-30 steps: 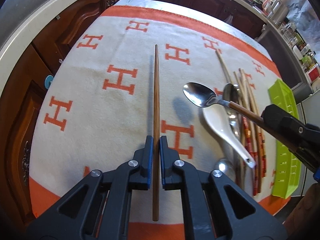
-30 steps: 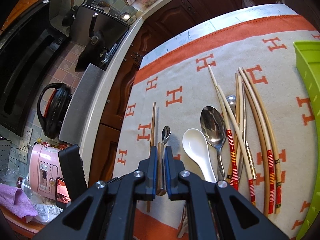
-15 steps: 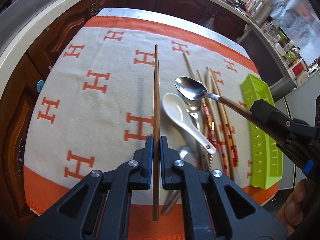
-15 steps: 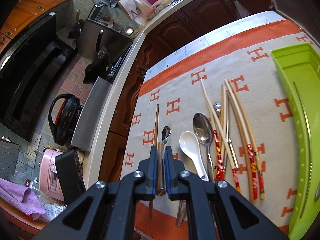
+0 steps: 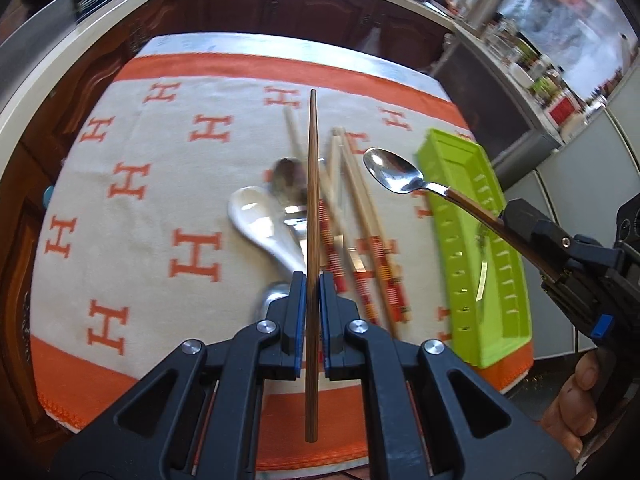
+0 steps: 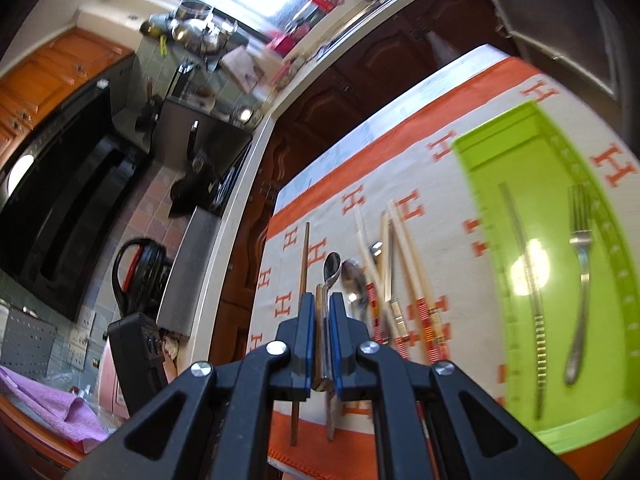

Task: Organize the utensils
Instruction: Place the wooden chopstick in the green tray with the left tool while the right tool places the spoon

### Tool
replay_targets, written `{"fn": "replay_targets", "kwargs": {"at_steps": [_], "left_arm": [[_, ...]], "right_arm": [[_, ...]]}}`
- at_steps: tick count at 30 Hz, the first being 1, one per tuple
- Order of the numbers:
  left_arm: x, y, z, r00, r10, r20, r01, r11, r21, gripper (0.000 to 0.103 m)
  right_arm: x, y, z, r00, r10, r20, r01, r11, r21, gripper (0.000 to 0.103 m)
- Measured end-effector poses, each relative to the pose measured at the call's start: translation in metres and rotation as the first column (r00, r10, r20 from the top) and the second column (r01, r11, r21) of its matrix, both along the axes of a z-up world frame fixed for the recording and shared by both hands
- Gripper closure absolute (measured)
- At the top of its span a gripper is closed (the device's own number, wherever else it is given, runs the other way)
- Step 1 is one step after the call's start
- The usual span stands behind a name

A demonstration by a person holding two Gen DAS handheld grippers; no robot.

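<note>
The dark wooden chopstick [image 5: 311, 216] runs straight up the middle of the left wrist view, clamped between the narrow jaws of the left gripper [image 5: 311, 312] and held clear above the cloth. At centre right of that view a small metal spoon with a wooden handle [image 5: 394, 174] is pinched at its handle by the jaws of the right gripper [image 5: 520, 224], its bowl hanging over the near edge of the green tray [image 5: 460, 168].

In the right wrist view the tray fills the right side of the frame and already holds a fork [image 6: 580, 280] and a long metal utensil [image 6: 524, 280], lying side by side and apart. Left of the tray, in the middle of the frame, the loose pile lies on the orange and white cloth [image 5: 132, 184] that covers the bench: pale chopsticks with red banded ends [image 5: 376, 256], a white ceramic spoon [image 5: 260, 220] and a large metal spoon [image 5: 288, 180] partly hidden behind the held chopstick.

The step in hand looks like carrying both picked pieces toward the tray. Next, the spoon likely needs lowering flat into a free strip of the tray, beside the fork, before the jaws part; the chopstick should follow lengthwise so it does not overhang the rim.
</note>
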State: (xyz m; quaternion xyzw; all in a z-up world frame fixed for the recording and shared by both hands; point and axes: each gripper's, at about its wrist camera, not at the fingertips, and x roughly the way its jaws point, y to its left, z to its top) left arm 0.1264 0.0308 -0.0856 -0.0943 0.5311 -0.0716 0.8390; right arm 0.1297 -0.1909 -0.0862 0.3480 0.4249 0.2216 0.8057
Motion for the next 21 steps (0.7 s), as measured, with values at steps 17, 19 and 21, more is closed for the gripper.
{"fn": "replay_targets", "kwargs": {"at_steps": [17, 19, 21], "left_arm": [[0.02, -0.161, 0.011, 0.963, -0.268, 0.005, 0.268, 0.963, 0.008, 0.099], [0.022, -0.172, 0.005, 0.961, -0.278, -0.007, 0.278, 0.961, 0.004, 0.099], [0.025, -0.179, 0.002, 0.96, -0.281, -0.016, 0.281, 0.96, -0.003, 0.099]], "right_arm": [[-0.012, -0.095, -0.052, 0.961, -0.275, -0.034, 0.25, 0.912, -0.326, 0.094], [-0.012, -0.092, -0.057, 0.969, -0.239, -0.066, 0.205, 0.922, -0.328, 0.093], [-0.015, -0.09, -0.057, 0.973, -0.224, -0.062, 0.192, 0.925, -0.328, 0.093]]}}
